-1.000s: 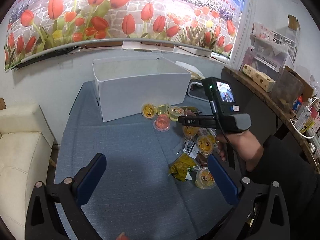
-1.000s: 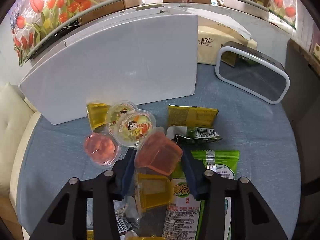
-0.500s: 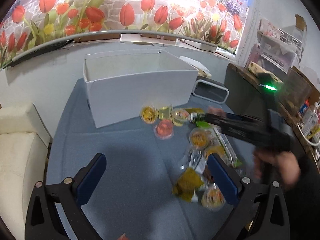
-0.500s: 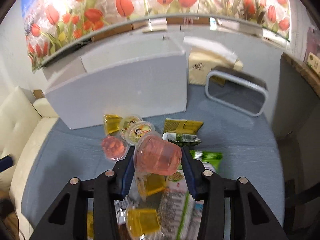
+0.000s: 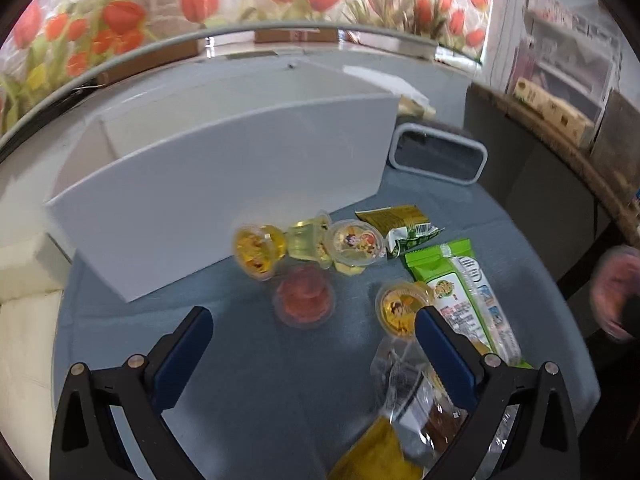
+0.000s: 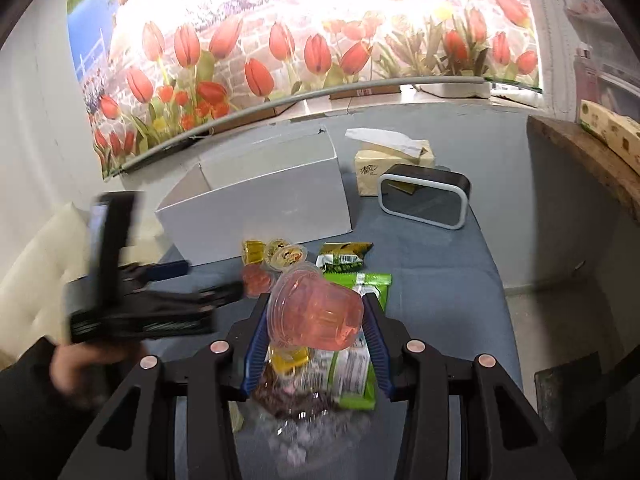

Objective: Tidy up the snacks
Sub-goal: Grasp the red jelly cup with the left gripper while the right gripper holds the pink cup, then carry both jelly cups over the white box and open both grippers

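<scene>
- the pink jelly cup (image 6: 316,312) is held in the right gripper (image 6: 316,320). the fingers (image 6: 258,332) are narrowed onto its two sides, and it lies tilted, its rim to the left and its base to the lower right of the frame.
- in the right wrist view the cup is in the lower middle, lifted above the snack pile and not touching the bench (image 6: 440,280).
- the white box (image 6: 256,200) lies straight ahead of these fingers, in the upper middle of the frame, behind the small cups. its open top faces up and its long side runs left to right. i judge the box to be the goal of the coming move, so the cup must go forward and over the near wall.
- the left gripper (image 5: 312,356) is wide open with nothing between the fingers. it hangs over the bench, pointing down.
- just ahead of it, in the middle of the left wrist view, sits a red jelly cup (image 5: 304,296), between the two fingers' lines. a yellow cup (image 5: 400,308) touches the right finger's tip area.
- more snacks lie near: a green packet (image 5: 460,288) at right and other small cups (image 5: 352,240) close to the box wall.
- the left hand is nearer to the snacks on the bench; the right already carries its load.
</scene>
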The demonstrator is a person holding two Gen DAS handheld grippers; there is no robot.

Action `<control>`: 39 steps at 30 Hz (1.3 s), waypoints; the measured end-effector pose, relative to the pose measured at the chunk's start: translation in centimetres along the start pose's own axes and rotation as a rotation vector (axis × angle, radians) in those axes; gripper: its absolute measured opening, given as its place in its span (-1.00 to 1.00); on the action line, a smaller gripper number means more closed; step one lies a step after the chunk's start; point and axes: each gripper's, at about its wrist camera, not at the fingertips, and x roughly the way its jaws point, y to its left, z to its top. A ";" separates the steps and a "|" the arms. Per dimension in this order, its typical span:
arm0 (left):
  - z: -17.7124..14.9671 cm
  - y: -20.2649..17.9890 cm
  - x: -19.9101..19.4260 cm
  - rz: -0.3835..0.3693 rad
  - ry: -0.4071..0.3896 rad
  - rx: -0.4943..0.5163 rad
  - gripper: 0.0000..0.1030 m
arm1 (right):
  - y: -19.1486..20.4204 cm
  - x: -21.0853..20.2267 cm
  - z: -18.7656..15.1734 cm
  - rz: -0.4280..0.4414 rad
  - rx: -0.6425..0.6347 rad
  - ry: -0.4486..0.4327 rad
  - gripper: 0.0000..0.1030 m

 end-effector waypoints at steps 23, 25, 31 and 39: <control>-0.3 0.1 5.2 0.002 0.074 0.024 -0.10 | -1.1 -1.2 -1.2 0.065 0.039 0.007 -0.07; -0.3 0.2 5.1 0.001 0.068 0.020 -0.11 | -1.0 -1.2 -1.2 0.068 0.035 0.010 -0.07; -0.3 -0.2 4.3 -0.030 0.048 0.010 -0.11 | -0.8 -1.3 -1.3 0.071 0.032 0.009 -0.07; -0.4 -0.4 0.3 -0.058 -0.026 0.009 -0.11 | -0.4 -1.2 -1.2 0.088 0.022 0.004 -0.07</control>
